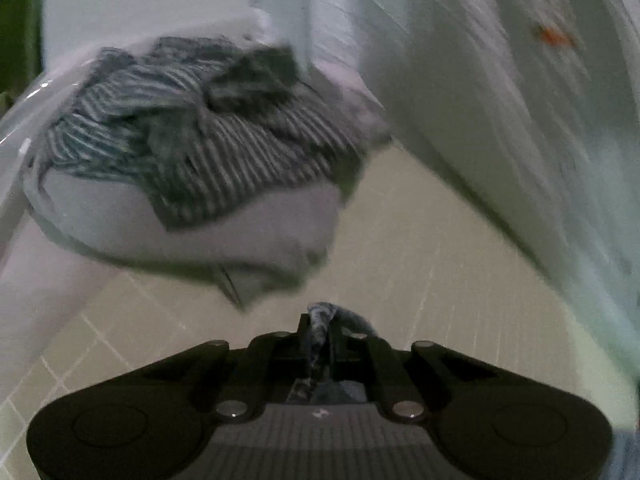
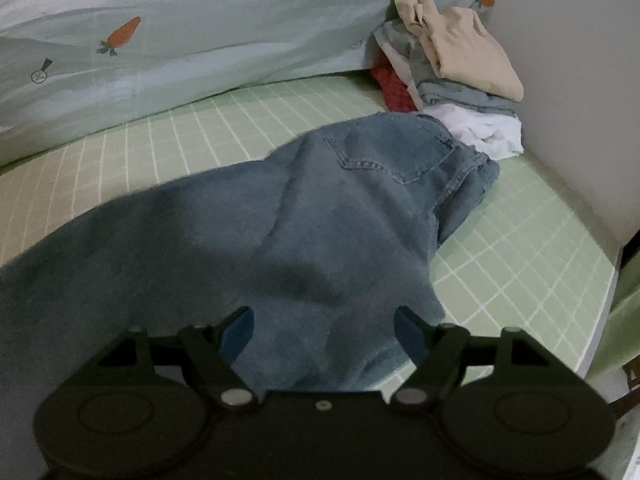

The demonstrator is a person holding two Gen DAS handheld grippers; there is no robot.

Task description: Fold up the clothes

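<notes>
Striped clothes (image 1: 192,140) only left-view

The left wrist view is taken from just behind the left gripper (image 1: 320,330), angled down across the green checked bed sheet (image 1: 420,248) toward a striped pile (image 1: 200,136); the picture is blurred. The right wrist view is taken from behind the right gripper (image 2: 324,326), tilted down, close over the jeans (image 2: 280,220), facing a stack of clothes (image 2: 460,76) by a wall. The sheet and the carrot-print bedding (image 2: 200,28) are shared by both views.
</notes>
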